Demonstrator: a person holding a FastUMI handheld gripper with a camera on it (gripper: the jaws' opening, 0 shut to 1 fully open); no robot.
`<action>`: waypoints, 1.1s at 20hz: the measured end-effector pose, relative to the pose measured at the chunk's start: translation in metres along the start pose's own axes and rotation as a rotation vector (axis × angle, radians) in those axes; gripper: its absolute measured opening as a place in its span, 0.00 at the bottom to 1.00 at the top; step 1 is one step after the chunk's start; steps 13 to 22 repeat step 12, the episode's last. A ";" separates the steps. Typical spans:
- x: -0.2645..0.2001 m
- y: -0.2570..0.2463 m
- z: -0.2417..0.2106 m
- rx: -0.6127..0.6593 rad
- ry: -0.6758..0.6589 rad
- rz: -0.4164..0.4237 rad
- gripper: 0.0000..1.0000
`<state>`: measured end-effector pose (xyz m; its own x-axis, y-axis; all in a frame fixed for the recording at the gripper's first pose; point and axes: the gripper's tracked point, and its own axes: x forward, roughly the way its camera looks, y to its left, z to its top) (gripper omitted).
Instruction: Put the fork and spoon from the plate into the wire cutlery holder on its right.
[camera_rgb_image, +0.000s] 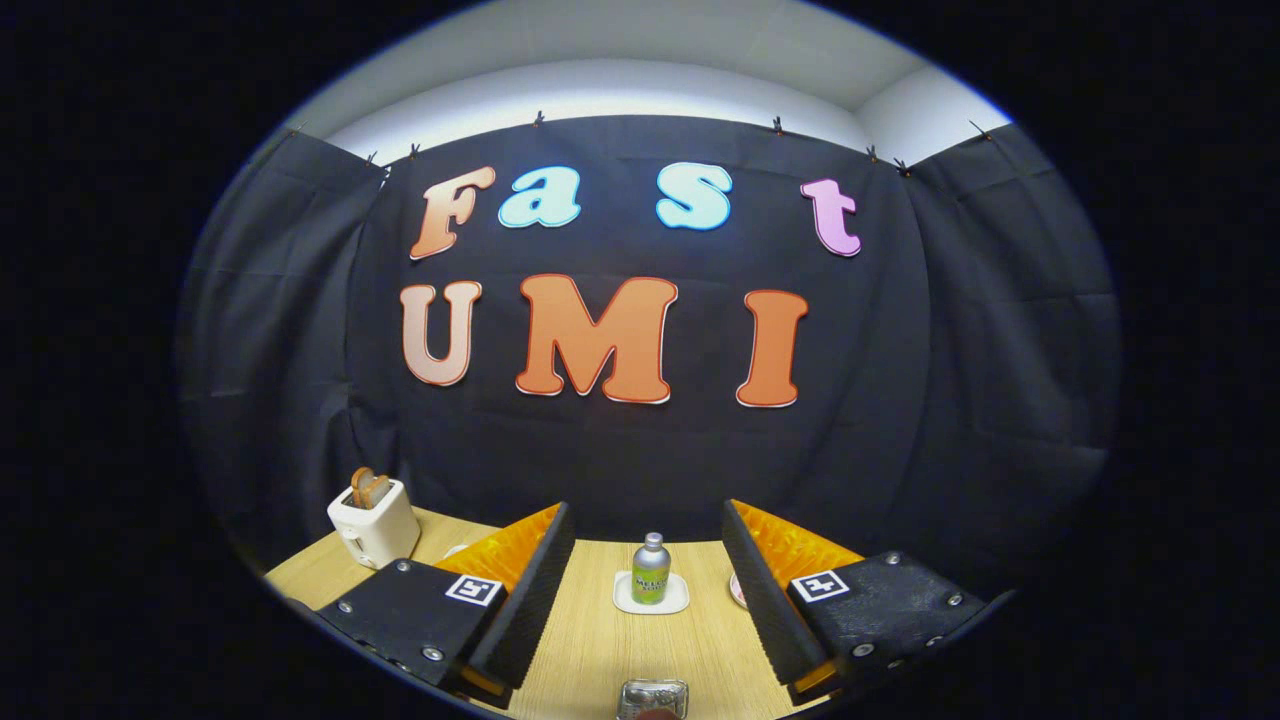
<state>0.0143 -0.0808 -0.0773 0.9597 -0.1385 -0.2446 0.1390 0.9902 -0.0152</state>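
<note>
Two fingers spread wide, tool (648, 570) level above table (600, 640), bottle (650, 568) beyond them

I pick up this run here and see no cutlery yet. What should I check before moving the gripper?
1. Gripper open: ok, fingers wide apart, nothing between them.
2. Fork and spoon located: cannot tell.
3. Wire cutlery holder located: cannot tell; a metallic thing sits low between the fingers, unclear.
4. Path ahead: not ok, a small bottle on a white coaster stands beyond the fingers.
5. Toaster apart from the fingers: ok.
</note>
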 end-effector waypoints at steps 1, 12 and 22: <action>0.000 0.003 0.005 0.005 -0.011 0.007 0.90; -0.004 0.025 0.024 0.001 -0.069 0.055 0.90; -0.004 0.025 0.024 0.001 -0.069 0.055 0.90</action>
